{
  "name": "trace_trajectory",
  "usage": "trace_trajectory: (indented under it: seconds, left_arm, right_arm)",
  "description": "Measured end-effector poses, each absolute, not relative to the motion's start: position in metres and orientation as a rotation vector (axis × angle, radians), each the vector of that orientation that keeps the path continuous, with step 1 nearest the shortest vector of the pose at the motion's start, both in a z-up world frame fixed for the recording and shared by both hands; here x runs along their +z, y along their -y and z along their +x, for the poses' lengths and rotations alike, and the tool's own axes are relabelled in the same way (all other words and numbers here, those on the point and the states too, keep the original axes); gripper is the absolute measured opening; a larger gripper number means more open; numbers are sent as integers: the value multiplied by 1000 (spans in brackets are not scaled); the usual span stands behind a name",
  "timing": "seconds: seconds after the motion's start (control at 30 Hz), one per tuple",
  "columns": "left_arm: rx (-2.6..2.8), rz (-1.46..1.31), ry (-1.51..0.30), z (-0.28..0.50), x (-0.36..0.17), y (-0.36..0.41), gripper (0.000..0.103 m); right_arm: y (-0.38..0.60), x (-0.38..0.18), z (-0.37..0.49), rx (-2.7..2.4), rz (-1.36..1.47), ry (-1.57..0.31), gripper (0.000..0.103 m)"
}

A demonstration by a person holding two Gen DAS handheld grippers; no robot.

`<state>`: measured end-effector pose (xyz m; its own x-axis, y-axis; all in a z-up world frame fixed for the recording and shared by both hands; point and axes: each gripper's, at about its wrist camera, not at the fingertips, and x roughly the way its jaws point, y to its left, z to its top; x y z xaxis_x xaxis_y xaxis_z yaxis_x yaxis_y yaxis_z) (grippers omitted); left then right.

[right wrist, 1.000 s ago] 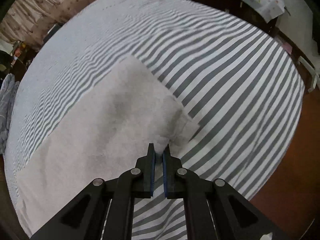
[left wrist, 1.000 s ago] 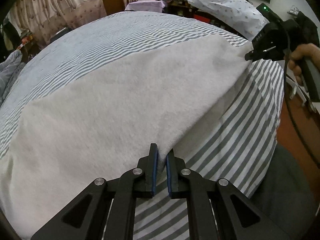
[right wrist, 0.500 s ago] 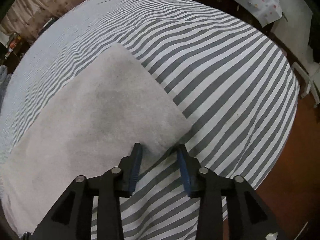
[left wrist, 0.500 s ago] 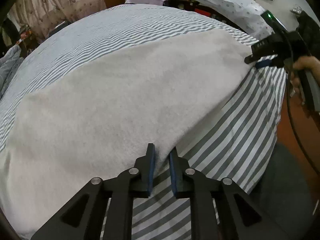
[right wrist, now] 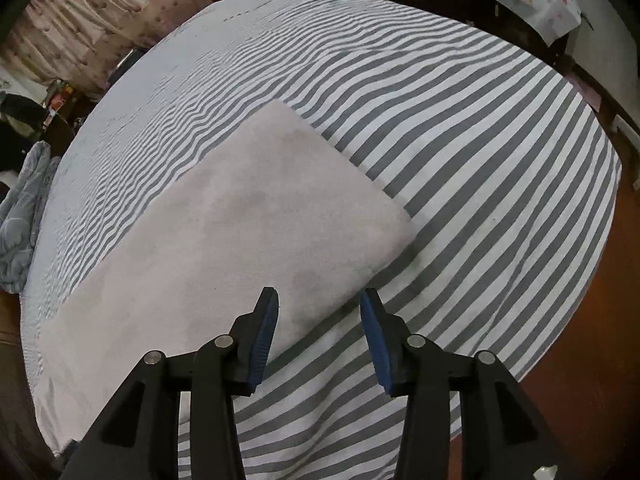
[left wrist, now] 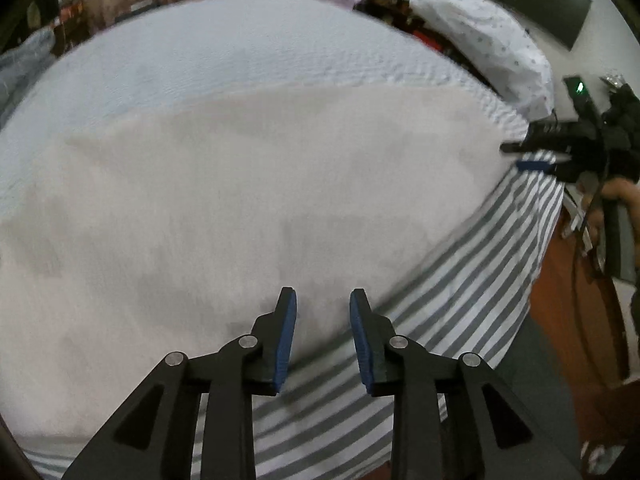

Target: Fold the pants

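The pale off-white pants (left wrist: 256, 200) lie flat as a long folded rectangle on the grey-and-white striped bed; they also show in the right wrist view (right wrist: 224, 248). My left gripper (left wrist: 323, 312) is open, jaws apart over the near edge of the pants, holding nothing. My right gripper (right wrist: 319, 312) is open and empty, just off the near edge by the pants' right corner. The right gripper also shows in the left wrist view (left wrist: 532, 158) at the far right end of the pants, held by a hand.
The striped bedsheet (right wrist: 460, 152) covers the bed, whose edge drops to a reddish-brown floor (right wrist: 580, 380) on the right. A blue-grey bundle of cloth (right wrist: 20, 224) lies at the far left. Furniture covered with a dotted cloth (left wrist: 480, 36) stands beyond the bed.
Both grippers were shut on the near edge of the pants. They have opened and let it go, and the pants now lie flat. Both grippers have drawn back a little.
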<state>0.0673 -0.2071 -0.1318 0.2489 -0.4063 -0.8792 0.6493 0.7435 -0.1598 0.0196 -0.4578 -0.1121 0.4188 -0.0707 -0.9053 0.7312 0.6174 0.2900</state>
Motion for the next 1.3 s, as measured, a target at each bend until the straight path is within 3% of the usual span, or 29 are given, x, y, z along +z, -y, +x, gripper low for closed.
trace_trajectory:
  seconds: [0.2,0.4,0.67,0.87,1.0,1.3]
  left_arm:
    - [-730,319,-1061,56,-133,211,29]
    - [-688,199,-991,71,-102,183,29]
    - [-317,-5,-987,138,-94,89,30]
    - [-248,-11,-1075,143,-129,53,30]
    - [-264,24,-1014,118,-135,47,30]
    - [-282,3,-983,102,-138,46,30]
  right_arm:
    - [465,-117,13,-609,774,-1042,40]
    - [454,-69,24,-617,595,-987,41]
    - [365,-31,160,-92,529,-1054,42]
    - [258,-42,287,295,524,-1201,42]
    - [199,-64,356,454,522,-1318,42]
    - [135,-117,402,614,590,-1531,42]
